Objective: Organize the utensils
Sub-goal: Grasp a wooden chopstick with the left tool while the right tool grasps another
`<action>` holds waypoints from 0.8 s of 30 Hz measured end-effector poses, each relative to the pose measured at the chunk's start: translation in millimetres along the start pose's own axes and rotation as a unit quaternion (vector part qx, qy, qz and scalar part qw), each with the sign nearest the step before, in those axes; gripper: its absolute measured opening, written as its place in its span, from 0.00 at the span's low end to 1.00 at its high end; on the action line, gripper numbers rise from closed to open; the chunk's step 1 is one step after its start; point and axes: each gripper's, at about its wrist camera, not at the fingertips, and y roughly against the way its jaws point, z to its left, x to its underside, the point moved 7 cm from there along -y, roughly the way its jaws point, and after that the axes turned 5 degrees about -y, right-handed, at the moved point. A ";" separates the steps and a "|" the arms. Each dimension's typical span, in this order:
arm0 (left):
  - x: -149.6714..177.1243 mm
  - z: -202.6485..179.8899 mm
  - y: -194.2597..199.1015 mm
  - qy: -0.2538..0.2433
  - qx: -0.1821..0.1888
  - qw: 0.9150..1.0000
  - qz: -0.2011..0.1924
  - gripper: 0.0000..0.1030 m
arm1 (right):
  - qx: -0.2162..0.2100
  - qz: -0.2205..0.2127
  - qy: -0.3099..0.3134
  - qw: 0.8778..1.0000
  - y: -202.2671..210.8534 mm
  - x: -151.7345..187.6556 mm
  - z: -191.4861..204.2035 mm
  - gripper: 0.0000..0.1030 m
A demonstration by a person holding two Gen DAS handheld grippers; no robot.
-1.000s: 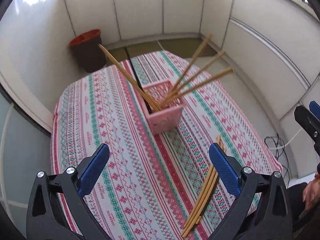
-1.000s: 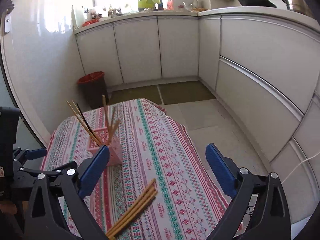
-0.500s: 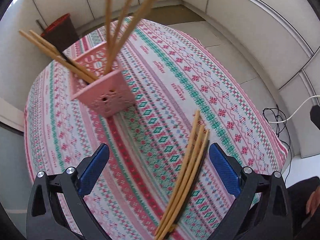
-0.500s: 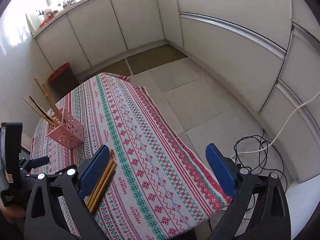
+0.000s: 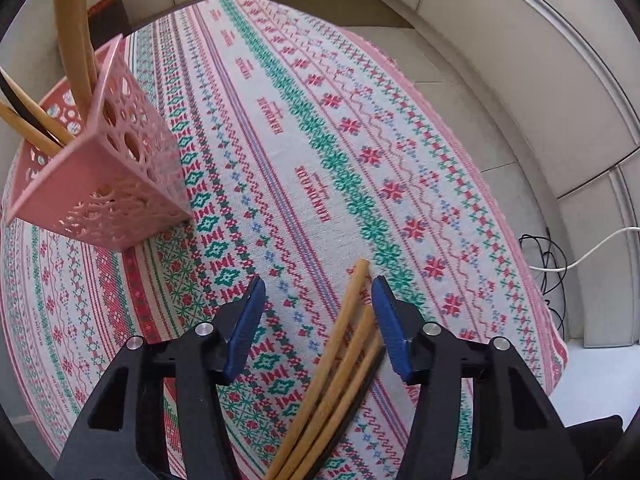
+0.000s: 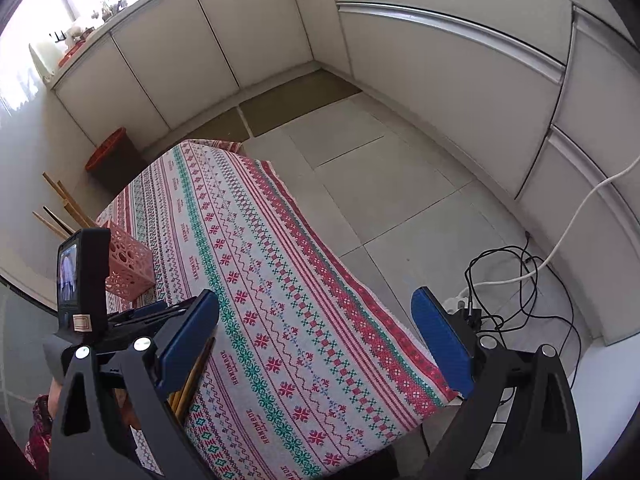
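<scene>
A bundle of loose wooden chopsticks (image 5: 340, 364) lies on the patterned tablecloth (image 5: 304, 152). My left gripper (image 5: 318, 312) is low over the cloth, jaws partly closed around the bundle's far end, the chopsticks close to the right finger, not clamped. A pink lattice holder (image 5: 108, 168) with several chopsticks stands at the left; it also shows in the right wrist view (image 6: 130, 262). My right gripper (image 6: 316, 332) is wide open and empty above the table's right part. The loose chopsticks (image 6: 192, 376) show beside its left finger.
The left gripper's body and camera (image 6: 82, 276) sit at the left of the right wrist view. The table's right edge (image 6: 360, 280) drops to a tiled floor with cables (image 6: 520, 280). A red bin (image 6: 108, 156) stands beyond the table by the cabinets.
My left gripper has dropped down and forward onto the loose chopsticks and its jaws have narrowed around them. My right gripper has tilted down and stayed open.
</scene>
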 end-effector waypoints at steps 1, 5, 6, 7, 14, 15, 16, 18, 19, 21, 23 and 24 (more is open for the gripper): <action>0.8 1.6 -3.5 0.003 0.001 1.000 0.004 0.50 | 0.000 0.002 0.001 1.000 -1.1 0.6 1.1 0.91; 2.0 7.7 -10.5 0.001 -0.010 1.000 0.009 0.41 | 0.001 0.009 0.009 1.000 -5.5 3.4 6.4 0.91; 2.3 9.1 -10.7 -0.003 -0.017 1.000 0.010 0.35 | 0.003 0.010 0.012 1.000 -6.2 4.1 7.6 0.91; 3.1 10.9 -10.3 -0.007 -0.024 1.000 0.011 0.27 | 0.005 0.010 0.016 1.000 -7.0 5.0 9.3 0.91; 23.0 37.8 0.7 -0.013 -0.034 0.999 0.006 0.06 | -0.020 0.040 0.030 0.999 -16.2 14.6 32.5 0.91; 26.7 43.0 4.8 -0.012 -0.038 0.999 0.003 0.06 | -0.029 0.053 0.029 0.998 -20.3 18.5 38.6 0.91; 30.6 48.6 10.7 -0.011 -0.041 0.999 -0.003 0.06 | -0.040 0.071 0.027 0.996 -25.9 23.6 45.3 0.90; 38.5 60.2 26.8 -0.004 -0.039 0.999 -0.017 0.06 | -0.069 0.125 0.013 0.990 -43.6 38.4 61.4 0.79; 41.8 65.8 38.8 0.000 -0.037 0.999 -0.028 0.06 | -0.089 0.165 0.000 0.982 -54.9 48.0 70.0 0.66; 52.2 74.3 62.5 0.003 -0.032 0.998 -0.046 0.06 | -0.122 0.234 -0.034 0.964 -73.8 65.9 84.0 0.52; 58.6 83.4 81.9 0.009 -0.024 0.998 -0.064 0.06 | -0.136 0.277 -0.064 0.949 -90.2 79.1 95.5 0.40; 60.6 86.7 88.5 0.011 -0.021 0.997 -0.070 0.06 | -0.139 0.286 -0.071 0.945 -95.2 82.7 100.5 0.36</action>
